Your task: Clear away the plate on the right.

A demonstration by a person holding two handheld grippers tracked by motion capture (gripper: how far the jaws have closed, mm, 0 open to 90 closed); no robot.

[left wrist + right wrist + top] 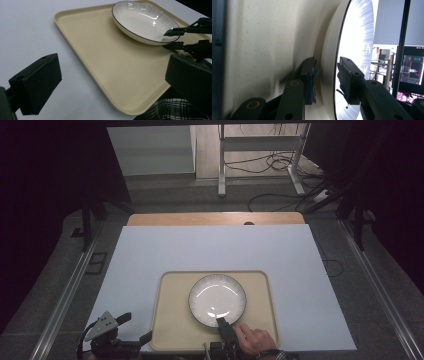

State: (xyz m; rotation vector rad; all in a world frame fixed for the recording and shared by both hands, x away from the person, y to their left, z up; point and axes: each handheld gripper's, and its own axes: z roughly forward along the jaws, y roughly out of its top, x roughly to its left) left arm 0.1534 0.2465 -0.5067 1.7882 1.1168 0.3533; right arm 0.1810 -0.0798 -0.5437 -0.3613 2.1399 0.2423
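Over on the left, the left gripper (131,326) is hanging off the near-left corner of the white table (150,255), just beside the tray's near-left corner. In the left gripper view its two black jaws are standing wide apart with nothing between them, only bare table top and the near side of the tray lying beyond.

Moving to the middle, the cream tray (172,320) is lying flat on the near half of the table, and the white plate (217,297) with its thin dark rim is sitting on it, a little right of the tray's centre. The left gripper view is showing the same plate (140,22) at the far end of the tray (100,62).

Right of that, a hand (255,340) is reaching in from the near edge with the right gripper (222,322), whose tip is sitting at the plate's near rim. In the right gripper view the jaws are straddling that rim of the plate (329,62) — one underneath against the tray side, one above over the shiny inside. They are narrowly parted, and a sliver of gap is showing on either side of the rim, so the pads are not pressing on it. The left gripper view is also catching that far-off gripper (172,38), one jaw above and one below the plate's edge.
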